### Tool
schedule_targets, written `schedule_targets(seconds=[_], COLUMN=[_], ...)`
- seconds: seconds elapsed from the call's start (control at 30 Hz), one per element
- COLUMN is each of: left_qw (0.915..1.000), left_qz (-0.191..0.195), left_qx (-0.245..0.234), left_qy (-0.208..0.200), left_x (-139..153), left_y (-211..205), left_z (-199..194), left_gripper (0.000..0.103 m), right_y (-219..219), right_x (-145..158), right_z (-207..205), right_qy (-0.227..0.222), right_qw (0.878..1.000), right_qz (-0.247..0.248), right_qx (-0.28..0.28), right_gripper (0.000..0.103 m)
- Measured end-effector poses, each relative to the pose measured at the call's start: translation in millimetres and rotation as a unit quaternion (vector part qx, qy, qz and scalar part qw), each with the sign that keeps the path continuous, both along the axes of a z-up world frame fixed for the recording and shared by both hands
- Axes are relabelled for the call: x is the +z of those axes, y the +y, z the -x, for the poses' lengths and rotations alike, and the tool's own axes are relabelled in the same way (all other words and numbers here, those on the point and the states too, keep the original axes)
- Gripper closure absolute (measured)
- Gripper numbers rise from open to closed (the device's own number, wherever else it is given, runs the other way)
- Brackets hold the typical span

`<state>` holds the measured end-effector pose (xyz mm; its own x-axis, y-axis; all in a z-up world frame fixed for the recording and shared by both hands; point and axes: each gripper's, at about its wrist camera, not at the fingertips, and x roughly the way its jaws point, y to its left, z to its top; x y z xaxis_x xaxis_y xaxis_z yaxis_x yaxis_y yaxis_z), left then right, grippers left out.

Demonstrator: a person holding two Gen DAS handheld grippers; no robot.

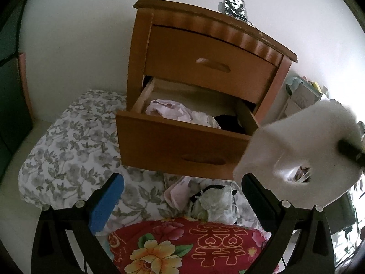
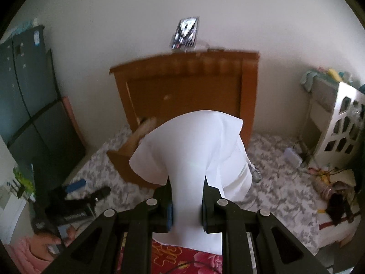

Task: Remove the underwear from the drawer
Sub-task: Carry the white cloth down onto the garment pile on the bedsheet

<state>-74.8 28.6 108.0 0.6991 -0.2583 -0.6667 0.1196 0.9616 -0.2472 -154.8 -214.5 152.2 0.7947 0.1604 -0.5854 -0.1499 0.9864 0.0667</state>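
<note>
A brown wooden nightstand (image 1: 205, 45) stands on the floral bedding, its lower drawer (image 1: 178, 141) pulled out. Pale pink underwear (image 1: 173, 111) and a dark piece (image 1: 228, 122) lie inside the drawer. My right gripper (image 2: 186, 202) is shut on white underwear (image 2: 196, 150), held up in front of the nightstand (image 2: 182, 86); the same white underwear (image 1: 303, 146) shows blurred at the right of the left wrist view. My left gripper (image 1: 182, 196) is open, with nothing between its fingers, below the drawer front. Pink and pale green pieces (image 1: 205, 203) lie on the bedding below the drawer.
A red flowered quilt (image 1: 187, 246) lies at the near edge. A dark cabinet (image 2: 27, 96) stands left, a white cut-out rack (image 2: 342, 123) right. A framed picture (image 1: 235, 6) sits on the nightstand top. A hand in a pink sleeve (image 2: 45, 244) holds the other gripper at lower left.
</note>
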Motion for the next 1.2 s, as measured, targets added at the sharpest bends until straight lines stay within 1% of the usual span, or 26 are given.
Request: schedule_targets(seconds=[0.2,0.3,0.4,0.6,0.77,1.03,1.2], left_qw=[0.9999,0.9999,0.9998,0.9997,0.9996,0.9991,0.9984], left_qz=[0.004,0.005,0.006,0.009,0.008,0.001,-0.004], left_qx=[0.011,0.014,0.016,0.021,0.023,0.029,0.032], left_qy=[0.001,0.003,0.005,0.01,0.013,0.03,0.047], left_x=[0.6,-0.9,-1.9,-4.6,-7.2,-18.4,-30.1], left_y=[6.6,8.3,9.5,12.9,14.5,17.3,18.3], left_z=[-1.4,-3.0,-4.0,-7.0,-8.7,-14.8,-19.7], left_gripper=[0.0,0.0,0.0,0.0,0.0,0.0,0.0], right_y=[19.7,27.2,34.6,44.5,52.8,66.7,76.2], right_x=[-49.1,-68.7,-92.3,-128.9,-152.2,-165.3,-179.9], right_z=[-30.5,-42.5,-55.4,-76.3,-93.4,-113.6,-114.5], right_qy=[0.071,0.099,0.129,0.181,0.208,0.218,0.229], right_qw=[0.997,0.995,0.991,0.983,0.978,0.975,0.973], right_qz=[0.008,0.011,0.015,0.008,0.016,0.012,0.013], right_qx=[0.02,0.026,0.031,0.035,0.03,0.032,0.036], right_gripper=[0.084,0.084,0.084,0.084,0.084,0.084,0.078])
